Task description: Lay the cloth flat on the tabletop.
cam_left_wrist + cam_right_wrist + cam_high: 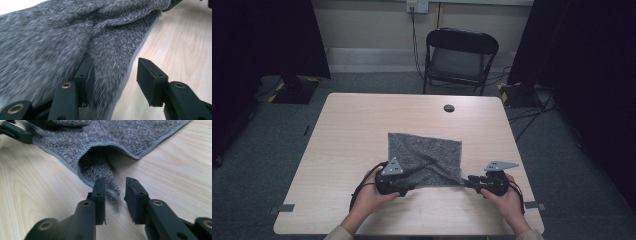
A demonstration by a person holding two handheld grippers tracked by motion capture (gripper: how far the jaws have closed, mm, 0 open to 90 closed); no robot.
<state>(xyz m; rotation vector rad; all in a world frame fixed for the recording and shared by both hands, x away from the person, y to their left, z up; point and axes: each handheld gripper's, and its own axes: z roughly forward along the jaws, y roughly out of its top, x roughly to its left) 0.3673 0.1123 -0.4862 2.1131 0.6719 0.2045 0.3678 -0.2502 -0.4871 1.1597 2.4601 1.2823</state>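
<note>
A grey cloth (424, 157) lies on the near half of the table (352, 130), rumpled along its near edge. The left gripper (411, 188) sits at its near left corner, jaws wide apart with the hem between them. The right gripper (466, 182) straddles the near right corner, jaws parted, gripping nothing.

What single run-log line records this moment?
left gripper: open at grey towel edge | right gripper: open at its corner | towel: on table
</note>
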